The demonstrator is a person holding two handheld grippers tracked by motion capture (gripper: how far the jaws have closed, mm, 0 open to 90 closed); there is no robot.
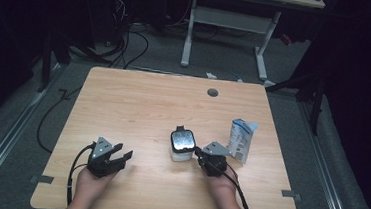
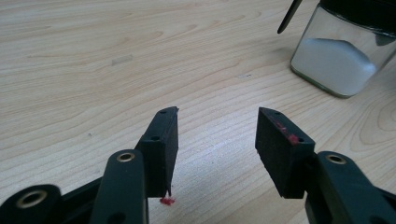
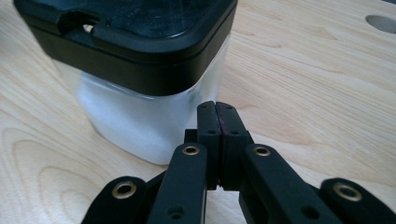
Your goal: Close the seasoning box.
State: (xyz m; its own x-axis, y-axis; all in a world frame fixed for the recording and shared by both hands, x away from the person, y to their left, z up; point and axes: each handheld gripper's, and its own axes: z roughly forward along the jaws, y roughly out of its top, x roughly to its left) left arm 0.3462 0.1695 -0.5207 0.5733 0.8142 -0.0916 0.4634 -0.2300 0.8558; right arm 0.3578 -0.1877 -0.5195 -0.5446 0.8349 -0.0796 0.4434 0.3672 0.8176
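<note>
- High view: both forearms come in from the bottom edge, each hand low over the near part of the wooden counter (image 1: 138, 101).
- The left gripper (image 1: 119, 155) sits well apart from the things, angled toward the middle of the counter, its jaws spread with nothing between them.
- In the left gripper view the two black pads (image 2: 163, 140) stand apart over bare wood — a small red fleck lies on the wood just below one pad.
- The right gripper (image 1: 198, 151) points toward the jar (image 1: 182, 145), its tip right at the jar's side; whether it touches cannot be told.
- In the right gripper view the jaws are pressed flat together, holding nothing, with the jar's wall just ahead of them.
- The jar stands upright near the middle of the counter, a clear square container with a black lid (image 3: 135, 32); it holds a white powder (image 2: 334, 63) that fills the lower part.
- A white and blue carton (image 1: 241, 139) stands upright just beyond the right hand, to the side of the jar, its top pinched open — its contents are not visible.
</note>
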